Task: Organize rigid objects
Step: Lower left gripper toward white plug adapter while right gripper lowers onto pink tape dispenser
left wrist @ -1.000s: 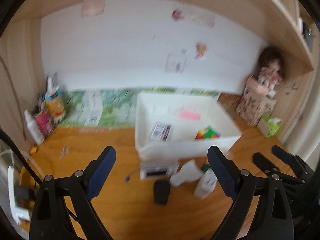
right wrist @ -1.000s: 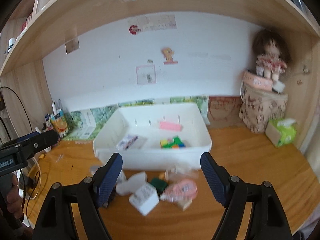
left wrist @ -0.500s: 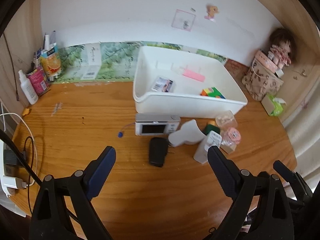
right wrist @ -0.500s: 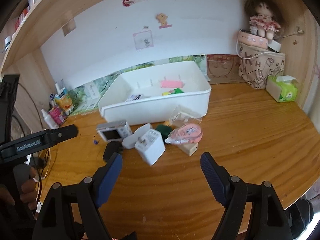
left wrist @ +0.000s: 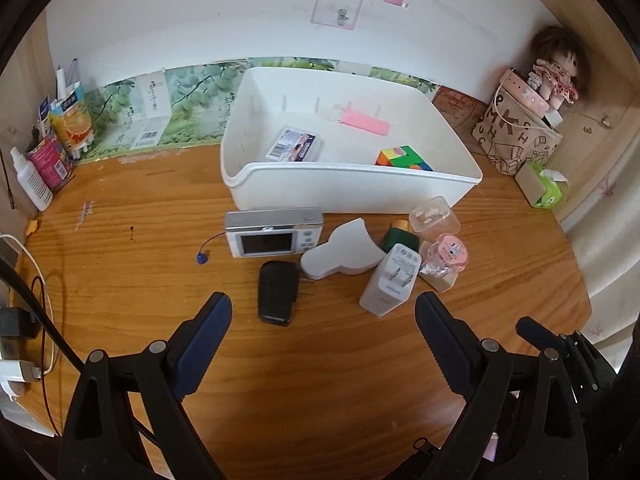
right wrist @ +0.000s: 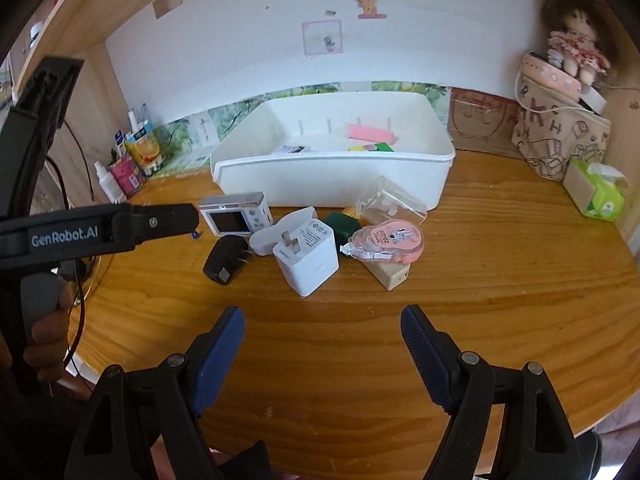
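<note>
A white bin (left wrist: 348, 190) (right wrist: 332, 188) stands at the back of the wooden desk, holding a small card box (left wrist: 294, 150), a pink item (left wrist: 366, 123) and a colourful cube (left wrist: 404, 159). In front of it lie a silver camera (left wrist: 274, 233) (right wrist: 236, 219), a black plug (left wrist: 276, 292) (right wrist: 226, 260), a white charger (left wrist: 392, 280) (right wrist: 306, 258), a white scoop-shaped piece (left wrist: 340, 250), a green block (left wrist: 400, 238), a clear case (right wrist: 390, 202) and a pink tape dispenser (right wrist: 386, 242). My left gripper (left wrist: 322, 312) is open, short of the plug and charger. My right gripper (right wrist: 322, 326) is open, short of the charger.
Bottles and cartons (left wrist: 52, 140) crowd the left back corner. A patterned bag with a doll (left wrist: 520, 136) and a tissue box (left wrist: 542, 184) sit at the right. Cables and a power strip (left wrist: 16, 340) lie at the left edge. A hand (right wrist: 44, 344) holds the left gripper's handle.
Both grippers have tipped downward and sunk toward the desk; the views swung from the wall and shelf to the loose objects. Both stayed open.
</note>
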{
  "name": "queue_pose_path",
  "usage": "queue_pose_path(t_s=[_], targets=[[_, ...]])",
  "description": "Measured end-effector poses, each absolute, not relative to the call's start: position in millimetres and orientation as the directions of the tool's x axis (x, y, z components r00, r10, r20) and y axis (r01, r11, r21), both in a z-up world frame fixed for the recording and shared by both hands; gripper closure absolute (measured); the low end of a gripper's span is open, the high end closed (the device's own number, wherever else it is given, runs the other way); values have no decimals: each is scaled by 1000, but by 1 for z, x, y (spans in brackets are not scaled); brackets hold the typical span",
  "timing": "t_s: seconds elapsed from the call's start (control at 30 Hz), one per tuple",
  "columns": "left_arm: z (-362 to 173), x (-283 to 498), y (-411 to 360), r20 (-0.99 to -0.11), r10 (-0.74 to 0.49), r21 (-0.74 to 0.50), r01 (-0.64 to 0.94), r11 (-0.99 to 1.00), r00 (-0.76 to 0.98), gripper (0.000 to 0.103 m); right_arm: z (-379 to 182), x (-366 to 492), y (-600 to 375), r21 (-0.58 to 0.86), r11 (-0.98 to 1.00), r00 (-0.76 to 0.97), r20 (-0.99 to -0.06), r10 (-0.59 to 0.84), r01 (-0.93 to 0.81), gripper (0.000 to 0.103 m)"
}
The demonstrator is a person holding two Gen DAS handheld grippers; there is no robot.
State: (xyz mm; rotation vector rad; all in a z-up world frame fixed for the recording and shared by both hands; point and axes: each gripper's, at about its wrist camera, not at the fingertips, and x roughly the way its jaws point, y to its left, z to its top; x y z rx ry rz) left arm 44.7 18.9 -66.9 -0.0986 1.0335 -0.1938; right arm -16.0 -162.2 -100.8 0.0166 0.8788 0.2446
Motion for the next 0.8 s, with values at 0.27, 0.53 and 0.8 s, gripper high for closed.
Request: queue_pose_path(t_s=[0.27,0.53,0.8], targets=[[-68,61,-10,-864,-169,-148,83,986,473,9,-103,10,-183,97,957,561,-792,241,-274,22],[-73,78,-42,-891,-119,-94,78,992,439,9,-103,48,-208,125,938,524,-802,288,-324,22],[-91,100,-56,-932,-48,-43,20,999,359,9,-120,80,-220,150,910,449,-832,327,-386,22]])
